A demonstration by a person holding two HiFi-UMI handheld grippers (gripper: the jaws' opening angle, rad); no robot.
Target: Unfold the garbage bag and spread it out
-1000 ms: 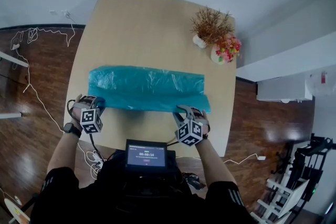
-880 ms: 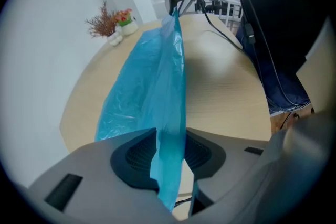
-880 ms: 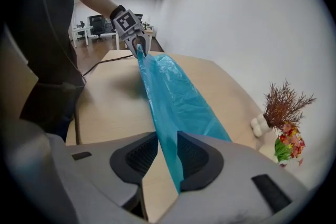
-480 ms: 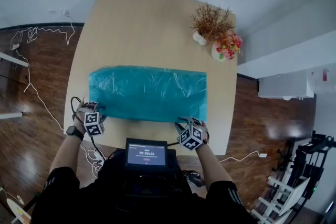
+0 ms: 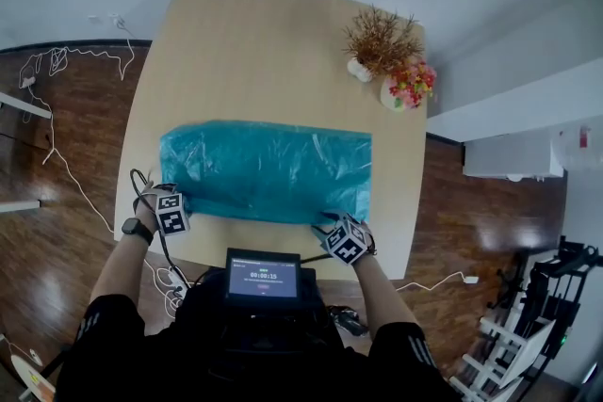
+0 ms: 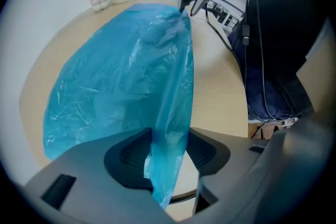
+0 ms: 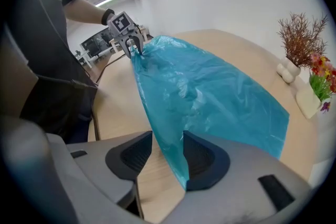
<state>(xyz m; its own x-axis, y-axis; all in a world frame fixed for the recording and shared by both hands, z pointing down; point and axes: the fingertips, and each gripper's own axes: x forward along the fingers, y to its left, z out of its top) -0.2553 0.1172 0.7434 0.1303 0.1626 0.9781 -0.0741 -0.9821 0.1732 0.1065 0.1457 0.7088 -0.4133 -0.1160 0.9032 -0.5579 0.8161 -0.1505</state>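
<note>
Head view, contents as seen from beside the table.

- Wooden table (image 5: 254, 42): pale top, dark wood floor (image 5: 57, 231) around it.
- Garbage bag (image 5: 268, 169): blue film, lying flat as a wide rectangle across the near half of the table, crinkled.
- Left gripper (image 5: 174, 196): at the bag's near left corner. Jaws opening; the left gripper view shows the bag's edge (image 6: 169, 144) hanging loose between the pads, not pinched.
- Right gripper (image 5: 332, 224): at the near right corner. Jaws opening; the film (image 7: 170, 149) lies against one pad, with a gap to the other.
- Dried brown plant in a white vase (image 5: 377, 42) and a pot of pink flowers (image 5: 407, 88): far right corner, well apart from the bag.
- Small screen (image 5: 263, 278): at the person's chest, by the near table edge.
- White cables (image 5: 57, 155): on the floor, left of the table.
</note>
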